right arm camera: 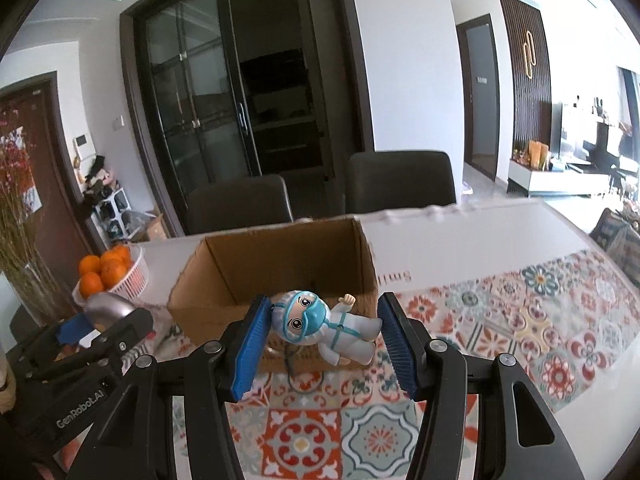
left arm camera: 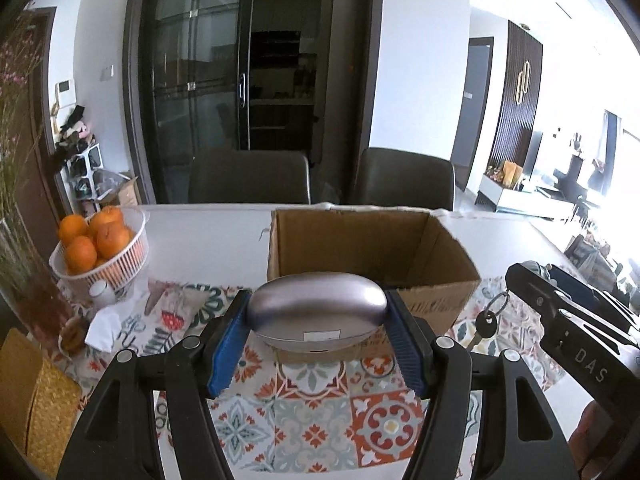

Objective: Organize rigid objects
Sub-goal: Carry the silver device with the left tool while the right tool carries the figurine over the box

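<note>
My left gripper (left arm camera: pixel 318 316) is shut on a silver oval case (left arm camera: pixel 316 308) and holds it above the patterned cloth, just in front of an open cardboard box (left arm camera: pixel 432 292). My right gripper (right arm camera: pixel 322 326) is shut on a small doll figure in a white suit and blue mask (right arm camera: pixel 320 326), held in front of the same box (right arm camera: pixel 208 304). A key on a ring (left arm camera: pixel 486 322) hangs by the right gripper's body in the left wrist view. The left gripper with the case (right arm camera: pixel 108 306) shows at the left of the right wrist view.
A white basket of oranges (left arm camera: pixel 120 264) stands at the left on the table, with a small white jar (left arm camera: pixel 102 292) and crumpled paper (left arm camera: pixel 105 330) by it. A woven mat (left arm camera: pixel 36 400) lies at the near left. Two dark chairs (left arm camera: pixel 404 178) stand behind the table.
</note>
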`<move>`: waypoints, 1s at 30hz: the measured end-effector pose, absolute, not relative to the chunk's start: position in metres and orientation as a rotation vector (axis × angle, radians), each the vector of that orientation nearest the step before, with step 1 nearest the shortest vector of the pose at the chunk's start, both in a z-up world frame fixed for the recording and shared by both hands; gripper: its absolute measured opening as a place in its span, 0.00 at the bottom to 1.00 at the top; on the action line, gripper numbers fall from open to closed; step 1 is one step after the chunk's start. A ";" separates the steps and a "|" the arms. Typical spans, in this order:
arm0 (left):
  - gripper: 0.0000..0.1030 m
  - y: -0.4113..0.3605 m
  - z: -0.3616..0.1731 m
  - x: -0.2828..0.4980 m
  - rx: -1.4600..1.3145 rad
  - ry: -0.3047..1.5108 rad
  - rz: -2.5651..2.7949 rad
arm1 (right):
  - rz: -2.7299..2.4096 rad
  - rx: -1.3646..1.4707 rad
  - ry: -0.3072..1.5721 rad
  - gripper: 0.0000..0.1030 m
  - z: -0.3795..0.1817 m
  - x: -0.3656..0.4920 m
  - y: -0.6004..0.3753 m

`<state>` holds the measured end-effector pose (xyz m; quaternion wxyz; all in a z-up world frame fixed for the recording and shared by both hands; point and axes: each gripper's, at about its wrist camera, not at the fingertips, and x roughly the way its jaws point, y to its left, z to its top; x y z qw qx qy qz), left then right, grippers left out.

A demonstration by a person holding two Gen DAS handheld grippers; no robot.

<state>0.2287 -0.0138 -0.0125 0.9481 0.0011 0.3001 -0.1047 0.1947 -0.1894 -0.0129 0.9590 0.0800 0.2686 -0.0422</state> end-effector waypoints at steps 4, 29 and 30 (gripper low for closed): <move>0.63 -0.014 -0.003 0.241 0.005 0.596 -0.221 | -0.080 0.159 0.523 0.54 -0.002 0.203 -0.190; 0.63 -0.031 0.011 0.332 0.025 0.703 -0.253 | -0.052 0.136 0.624 0.54 0.019 0.296 -0.202; 0.63 -0.031 0.010 0.336 0.025 0.713 -0.250 | -0.050 0.130 0.627 0.54 0.019 0.300 -0.202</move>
